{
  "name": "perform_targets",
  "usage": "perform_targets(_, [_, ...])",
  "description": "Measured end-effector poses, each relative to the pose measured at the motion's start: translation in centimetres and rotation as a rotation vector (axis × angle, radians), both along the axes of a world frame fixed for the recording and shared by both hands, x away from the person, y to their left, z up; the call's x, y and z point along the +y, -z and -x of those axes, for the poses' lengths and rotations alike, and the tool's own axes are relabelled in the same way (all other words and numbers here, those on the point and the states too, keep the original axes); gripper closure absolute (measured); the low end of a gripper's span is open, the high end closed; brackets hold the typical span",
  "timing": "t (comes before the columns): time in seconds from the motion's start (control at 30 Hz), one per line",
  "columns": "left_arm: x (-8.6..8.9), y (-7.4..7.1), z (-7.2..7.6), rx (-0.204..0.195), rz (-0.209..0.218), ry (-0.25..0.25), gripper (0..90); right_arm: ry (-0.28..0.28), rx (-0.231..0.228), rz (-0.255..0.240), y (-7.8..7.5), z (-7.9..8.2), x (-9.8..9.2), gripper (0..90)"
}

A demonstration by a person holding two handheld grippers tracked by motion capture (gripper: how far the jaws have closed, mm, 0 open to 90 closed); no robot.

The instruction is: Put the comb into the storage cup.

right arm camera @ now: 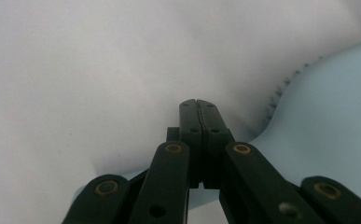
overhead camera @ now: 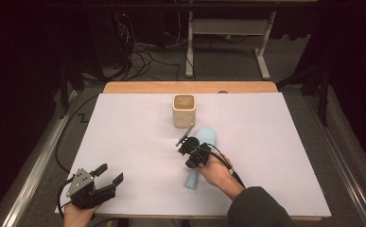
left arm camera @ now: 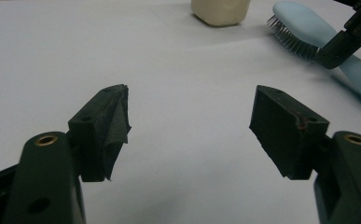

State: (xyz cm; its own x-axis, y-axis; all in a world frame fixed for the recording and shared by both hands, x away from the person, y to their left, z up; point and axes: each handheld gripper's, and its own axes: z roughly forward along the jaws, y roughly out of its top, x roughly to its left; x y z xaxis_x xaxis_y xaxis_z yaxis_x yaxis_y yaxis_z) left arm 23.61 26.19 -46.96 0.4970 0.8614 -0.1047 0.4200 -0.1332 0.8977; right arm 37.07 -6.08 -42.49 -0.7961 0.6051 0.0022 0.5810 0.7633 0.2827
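Your right gripper (overhead camera: pixel 186 147) hovers, fingers closed and empty, over the blue hairbrush (overhead camera: pixel 203 137). Spread them before straddling its handle. Left gripper (overhead camera: pixel 108 173) waits open.

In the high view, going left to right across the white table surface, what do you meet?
Left gripper, jaws open → cream cup → right gripper, jaws shut, over the light blue hairbrush.

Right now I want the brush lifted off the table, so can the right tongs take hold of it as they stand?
Probably not yet: the right tongs sit directly over the blue hairbrush, so nothing bars the way, but their jaws are shut tight and empty. They would need to open first.
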Motion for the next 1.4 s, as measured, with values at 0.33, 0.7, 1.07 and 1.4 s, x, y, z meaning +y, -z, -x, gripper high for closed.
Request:
perform_targets(0.33, [0.0, 0.0, 0.0, 0.001, -0.001, -0.001, 28.9, 0.003, -0.003, 0.016, -0.1, 0.7, -1.4, 90.0])
perform_targets(0.7, [-0.1, 0.0, 0.0, 0.000, -0.002, -0.002, 29.0, 0.020, -0.001, 0.013, -0.1, 0.9, -3.0, 90.0])
perform_targets(1.07, [-0.1, 0.0, 0.0, 0.000, -0.001, -0.004, 29.0, 0.049, -0.009, 0.022, -0.2, 1.0, -4.5, 90.0])
perform_targets(1.4, [-0.1, 0.1, 0.0, 0.005, 0.002, -0.003, 29.1, 0.075, -0.011, 0.027, -0.2, 1.1, -5.5, 90.0])
